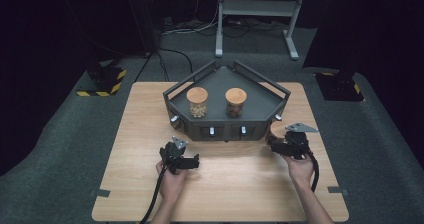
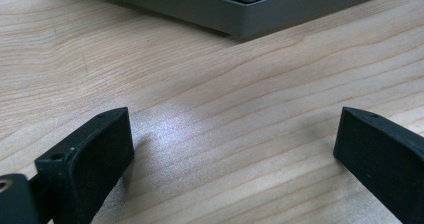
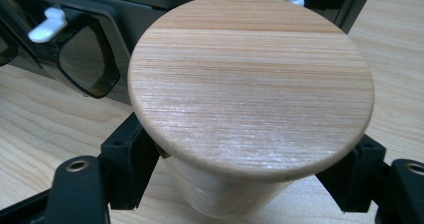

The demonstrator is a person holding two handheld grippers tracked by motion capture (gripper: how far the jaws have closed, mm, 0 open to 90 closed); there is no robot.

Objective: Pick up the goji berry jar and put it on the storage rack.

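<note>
Right tongs (image 3: 240,184): we see both jaws clamped on the pale stem under a round wooden lid (image 3: 250,84), one jaw on each side, the flat top of the lid facing up at the camera. In the high view the right tongs (image 1: 278,143) sit just off the front right corner of the grey tray (image 1: 260,96), and the lid (image 1: 276,129) shows there as a wooden curve right beside that corner.

Left tongs (image 2: 230,149): jaws wide apart, nothing between them, bare wood grain below. In the high view the left tongs (image 1: 192,161) hover low over the tabletop (image 1: 235,194), near the tray's front wall and left of its middle, well apart from the lid.

The tray stands at the far middle of the tabletop. Inside it, two glass jars with wooden lids stand upright side by side: the left jar (image 1: 197,103) holds pale contents, the right jar (image 1: 235,103) darker ones. Small white knobs (image 1: 212,131) dot the tray's front wall. Past the tray, a grey metal stand (image 1: 257,9) rises from the floor.
</note>
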